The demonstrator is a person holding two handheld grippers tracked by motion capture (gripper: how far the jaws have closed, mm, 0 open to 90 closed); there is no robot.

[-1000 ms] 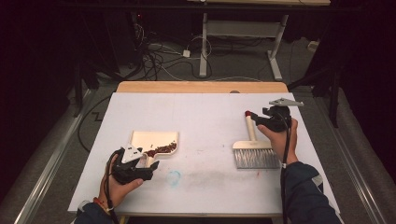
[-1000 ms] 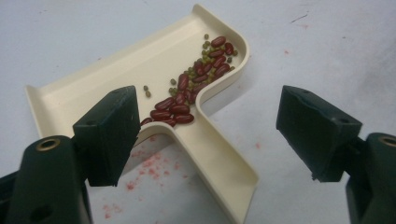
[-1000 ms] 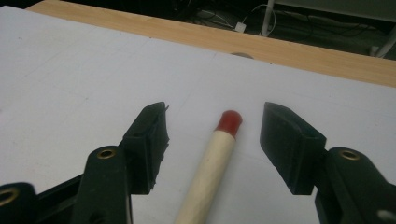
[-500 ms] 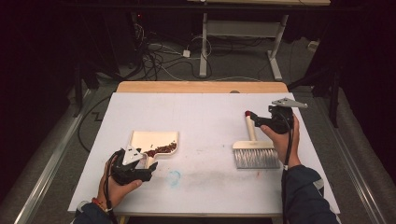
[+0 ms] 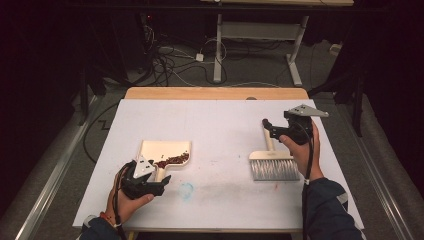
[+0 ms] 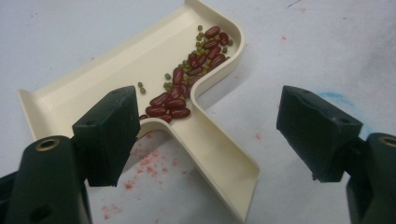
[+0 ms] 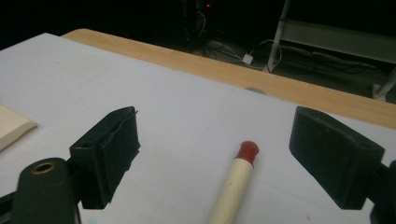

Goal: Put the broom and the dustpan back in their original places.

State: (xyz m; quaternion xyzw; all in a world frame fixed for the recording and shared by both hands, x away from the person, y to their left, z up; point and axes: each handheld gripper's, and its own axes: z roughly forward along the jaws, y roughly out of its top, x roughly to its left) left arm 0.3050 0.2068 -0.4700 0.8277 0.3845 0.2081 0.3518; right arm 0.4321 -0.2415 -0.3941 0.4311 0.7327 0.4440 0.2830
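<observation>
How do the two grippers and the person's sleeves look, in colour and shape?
Both grippers are black, each with two blocky black jaws. The left gripper and the right gripper each carry a grey three-cornered plate on top and trail a black cable. The sleeves are dark blue. A red band circles the left wrist.

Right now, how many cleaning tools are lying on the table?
2: a cream dustpan holding beans on the left, and a hand brush on the right.
</observation>
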